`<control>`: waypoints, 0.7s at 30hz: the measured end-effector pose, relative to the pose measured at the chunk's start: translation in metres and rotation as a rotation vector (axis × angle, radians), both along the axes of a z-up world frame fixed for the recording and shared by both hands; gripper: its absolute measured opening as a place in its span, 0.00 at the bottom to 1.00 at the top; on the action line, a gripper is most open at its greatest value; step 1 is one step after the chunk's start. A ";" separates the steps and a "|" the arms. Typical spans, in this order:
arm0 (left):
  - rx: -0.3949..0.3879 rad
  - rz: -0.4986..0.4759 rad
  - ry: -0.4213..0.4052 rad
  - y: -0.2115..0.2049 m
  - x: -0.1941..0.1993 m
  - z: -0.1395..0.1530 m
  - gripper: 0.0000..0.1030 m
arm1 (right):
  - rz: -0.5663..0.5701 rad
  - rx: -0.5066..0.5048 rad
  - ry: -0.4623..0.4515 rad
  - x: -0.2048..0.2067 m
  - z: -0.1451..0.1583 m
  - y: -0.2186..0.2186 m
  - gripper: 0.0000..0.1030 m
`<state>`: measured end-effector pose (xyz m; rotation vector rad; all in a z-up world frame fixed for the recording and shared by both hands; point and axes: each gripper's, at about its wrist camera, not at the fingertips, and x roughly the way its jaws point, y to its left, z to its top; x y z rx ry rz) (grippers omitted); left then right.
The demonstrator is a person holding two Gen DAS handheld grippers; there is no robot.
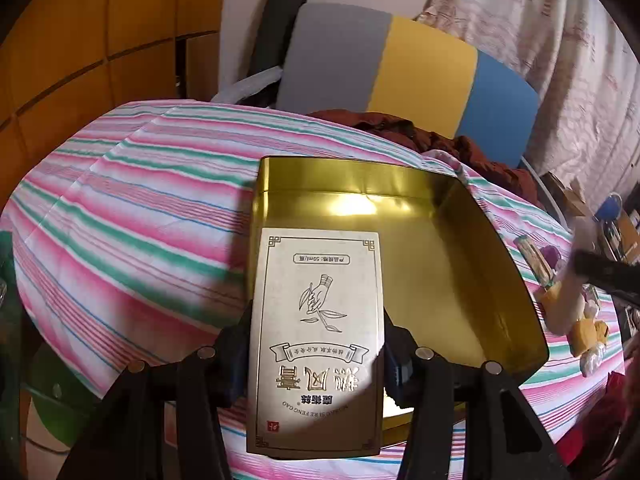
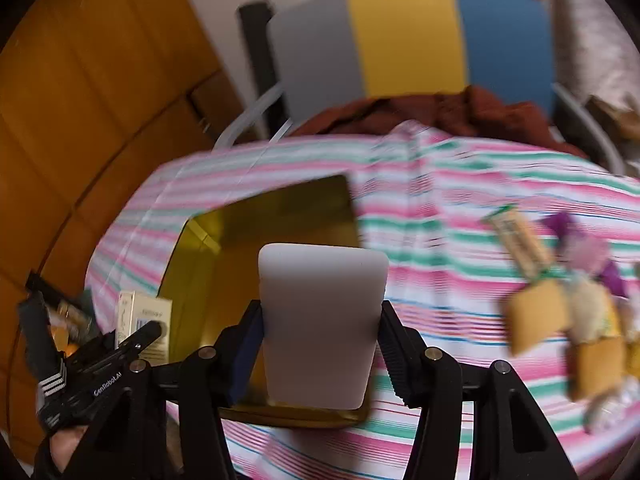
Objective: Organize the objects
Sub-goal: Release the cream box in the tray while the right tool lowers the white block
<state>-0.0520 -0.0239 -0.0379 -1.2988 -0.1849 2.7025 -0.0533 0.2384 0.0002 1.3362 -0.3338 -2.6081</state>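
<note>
Left tongs clamp cream printed carton above near left corner of open gold tin on striped table. Right tongs clamp white block over tin; wrapped sweets lie right.

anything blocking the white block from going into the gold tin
Nothing visible does. The right gripper holds the white block over the open gold tin, whose floor looks bare. The left gripper's carton is at the tin's left side.
</note>
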 end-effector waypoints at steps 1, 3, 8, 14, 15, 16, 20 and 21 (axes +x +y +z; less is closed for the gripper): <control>-0.006 0.013 0.001 -0.003 0.001 0.001 0.52 | 0.029 -0.007 -0.022 -0.006 -0.007 -0.011 0.57; -0.025 0.036 0.004 -0.008 0.004 0.001 0.56 | 0.090 -0.060 -0.088 -0.019 -0.022 -0.036 0.59; -0.010 0.075 0.012 -0.026 0.010 0.005 0.59 | 0.169 -0.134 -0.163 -0.024 -0.046 -0.073 0.71; 0.003 0.106 0.035 -0.037 0.014 0.011 0.59 | 0.163 -0.097 -0.173 -0.015 -0.054 -0.071 0.75; 0.004 0.102 0.038 -0.035 0.014 0.012 0.59 | 0.159 -0.092 -0.169 -0.014 -0.054 -0.069 0.75; 0.000 0.094 0.043 -0.033 0.014 0.013 0.59 | 0.158 -0.092 -0.168 -0.013 -0.054 -0.068 0.76; 0.010 0.099 0.048 -0.033 0.014 0.018 0.59 | 0.171 -0.115 -0.185 -0.016 -0.058 -0.071 0.79; 0.011 0.106 0.051 -0.036 0.015 0.019 0.59 | 0.180 -0.104 -0.187 -0.017 -0.061 -0.077 0.79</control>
